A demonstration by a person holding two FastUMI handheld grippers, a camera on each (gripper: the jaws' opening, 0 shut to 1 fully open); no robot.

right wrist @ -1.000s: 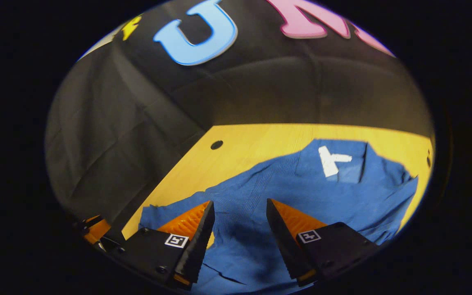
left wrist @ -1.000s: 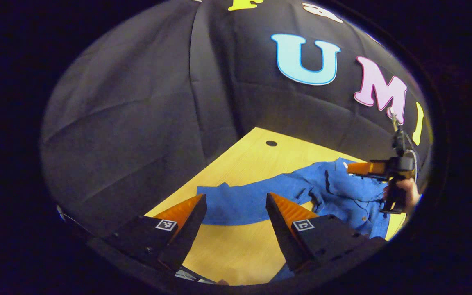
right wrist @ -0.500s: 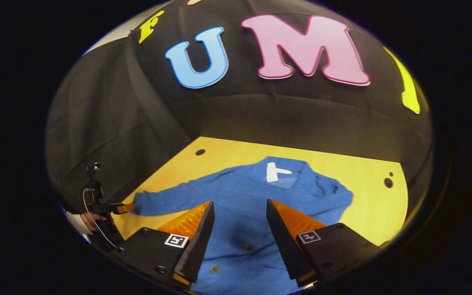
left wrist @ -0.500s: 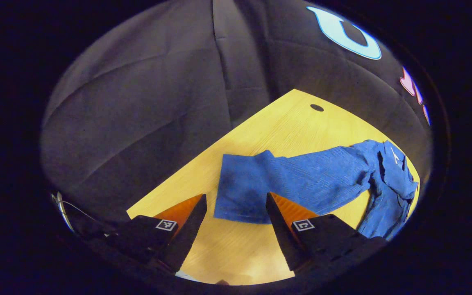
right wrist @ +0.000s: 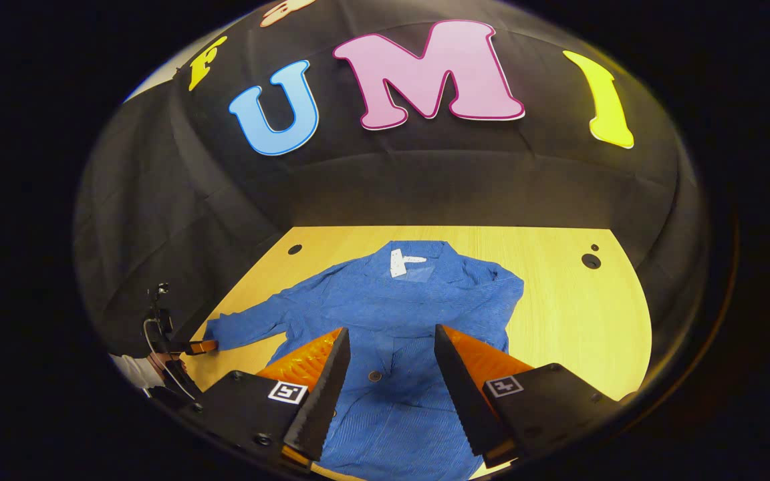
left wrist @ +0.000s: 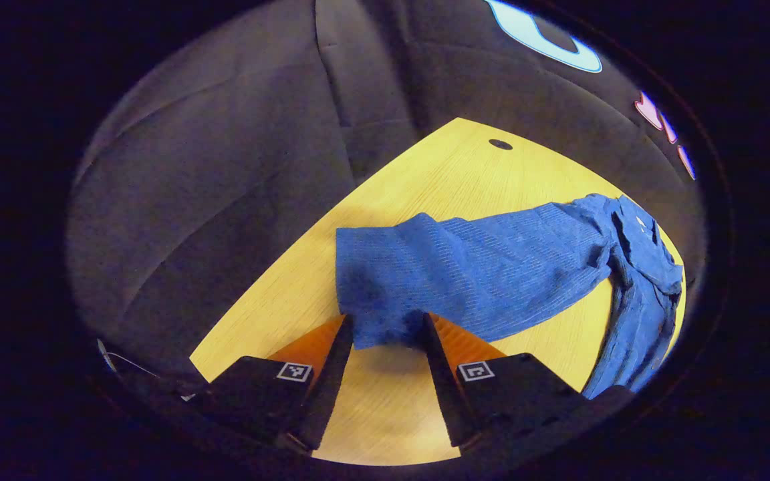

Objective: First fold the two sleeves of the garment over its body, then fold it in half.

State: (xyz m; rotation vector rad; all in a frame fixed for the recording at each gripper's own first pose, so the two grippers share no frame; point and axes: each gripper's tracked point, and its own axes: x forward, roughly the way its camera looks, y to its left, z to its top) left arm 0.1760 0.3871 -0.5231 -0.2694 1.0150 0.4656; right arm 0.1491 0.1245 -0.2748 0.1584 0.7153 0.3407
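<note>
— Blue knit, that garment: it lies flat on the wooden surface, collar toward the booth's wall, buttons down the front. Where do the grippers stand?

— The left gripper is down at the cuff end of one sleeve, which stretches straight out sideways from the body. The cuff sits between its two fingers, which are partly open; the edge of the cloth looks to touch them, but I cannot tell whether both are pressing on it.

— And the other one?

— The right gripper hangs above the front of the garment with its fingers spread wide and nothing between them. From its view you can also see the left gripper off at the sleeve's end, with a hand behind it.

— So which step is this?

— I'd judge the first one, the sleeve folds, barely begun: this sleeve is not yet over the body. The far sleeve I cannot make out clearly.

— What does the next move need?

— Probably a firm pinch on the cuff, then a lift just clear of the surface and a carry across toward the chest, laying the sleeve flat without dragging the body askew.
</note>
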